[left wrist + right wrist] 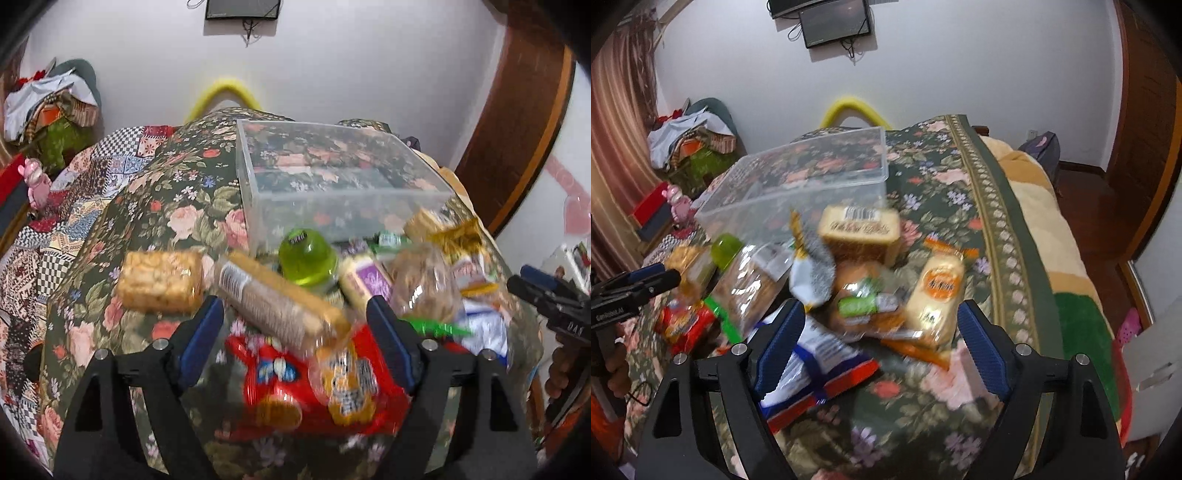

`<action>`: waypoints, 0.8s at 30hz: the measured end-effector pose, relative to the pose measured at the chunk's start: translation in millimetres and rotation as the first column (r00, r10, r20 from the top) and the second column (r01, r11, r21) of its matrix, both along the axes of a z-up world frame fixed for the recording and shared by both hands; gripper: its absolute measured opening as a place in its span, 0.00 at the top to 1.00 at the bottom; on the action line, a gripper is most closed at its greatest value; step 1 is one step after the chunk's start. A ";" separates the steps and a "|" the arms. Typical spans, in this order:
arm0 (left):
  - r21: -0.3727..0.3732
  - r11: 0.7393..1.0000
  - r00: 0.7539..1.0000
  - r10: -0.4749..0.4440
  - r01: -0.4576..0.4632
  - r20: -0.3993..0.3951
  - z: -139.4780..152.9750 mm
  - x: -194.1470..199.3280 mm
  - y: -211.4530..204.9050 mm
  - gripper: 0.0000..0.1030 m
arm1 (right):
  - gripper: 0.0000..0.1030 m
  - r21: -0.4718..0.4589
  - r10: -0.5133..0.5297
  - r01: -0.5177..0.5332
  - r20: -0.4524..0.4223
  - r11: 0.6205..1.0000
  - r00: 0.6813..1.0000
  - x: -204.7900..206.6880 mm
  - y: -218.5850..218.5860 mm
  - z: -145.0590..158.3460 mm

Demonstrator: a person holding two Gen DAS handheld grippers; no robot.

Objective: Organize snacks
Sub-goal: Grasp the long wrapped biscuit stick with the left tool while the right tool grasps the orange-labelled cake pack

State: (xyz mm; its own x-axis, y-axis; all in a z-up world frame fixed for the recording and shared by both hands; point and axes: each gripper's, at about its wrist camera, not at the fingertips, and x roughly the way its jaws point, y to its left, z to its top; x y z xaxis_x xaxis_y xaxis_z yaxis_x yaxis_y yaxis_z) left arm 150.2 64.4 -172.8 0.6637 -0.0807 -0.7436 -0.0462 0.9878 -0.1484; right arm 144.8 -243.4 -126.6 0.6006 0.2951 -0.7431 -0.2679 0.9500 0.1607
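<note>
Two grippers over one heap of wrapped snacks on a dark floral bedcover (155, 206); clear rectangular plastic bin (332, 173) empty, at upper centre of both views, beyond the heap.

Left gripper (295, 325): jaws wide, nothing pressed between the blue pads. Long clear-wrapped pack of pale biscuits (273, 299) lying in the gap, long axis diagonal from upper left to lower right, lower end over a red foil snack bag (295, 387) at lower centre. Diagonal lie noted: jaws not square to the pack's narrow side, so a wrist turn judged necessary before closing. Block of yellow crackers in clear wrap (160, 280) left of the left finger, apart from the heap. Round green plastic cap (306, 254) directly beyond the long pack.

Right gripper (882, 332): jaws wide, holding nothing. Blue-and-white foil packet with red edge (820, 362) against the left finger, partly hidden behind it. Oblong yellow-and-orange wrapped cake (938, 291) just inside the right finger, long axis near upright in frame. Brown round bun in clear wrap with green label (864, 302) between the two, nearest the gap's middle.

Motion blur over most wrappers; printed labels unreadable. Contact between pads and packets not determinable. Bin floor free of snacks as far as visible.
</note>
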 end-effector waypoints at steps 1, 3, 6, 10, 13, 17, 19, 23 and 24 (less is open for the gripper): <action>0.004 1.000 1.000 0.013 -0.013 -0.010 -0.7 6.0 1.3 0.22 | 0.20 -0.005 -0.001 0.001 0.004 1.000 1.000 3.3 0.0 0.2; 0.011 0.999 0.999 0.041 -0.041 -0.029 -5.6 18.8 6.8 0.22 | 0.21 -0.023 -0.010 0.010 0.012 1.000 1.000 9.4 -0.9 -1.4; 0.008 0.995 0.993 0.096 -0.096 -0.066 -16.2 34.5 17.3 0.22 | 0.25 -0.015 -0.040 0.040 -0.006 0.999 0.999 18.9 -8.9 -6.6; -0.041 0.992 0.990 0.113 -0.117 -0.084 -29.6 42.2 25.7 0.26 | 0.30 -0.025 -0.092 0.091 -0.031 0.996 0.995 30.2 -24.2 -15.9; -0.047 0.994 0.993 0.090 -0.094 -0.074 -36.6 40.8 22.1 0.34 | 0.35 -0.034 -0.119 0.117 -0.065 0.993 0.991 39.1 -33.5 -26.1; -0.052 0.995 0.994 0.086 -0.090 -0.061 -38.3 38.8 21.9 0.36 | 0.41 -0.016 -0.102 0.101 -0.122 0.995 0.987 46.1 -33.1 -40.3; -0.049 0.995 0.995 0.083 -0.085 -0.059 -38.7 36.0 22.5 0.39 | 0.45 0.004 -0.092 0.093 -0.131 0.996 0.987 45.9 -30.9 -43.6; -0.042 0.997 0.996 0.061 -0.064 -0.062 -38.5 26.3 26.6 0.46 | 0.51 0.032 -0.080 0.085 -0.147 0.996 0.986 45.8 -30.5 -45.5; -0.040 0.997 0.996 0.058 -0.061 -0.065 -38.1 24.1 27.9 0.47 | 0.52 0.035 -0.075 0.081 -0.150 0.996 0.986 46.0 -30.4 -46.3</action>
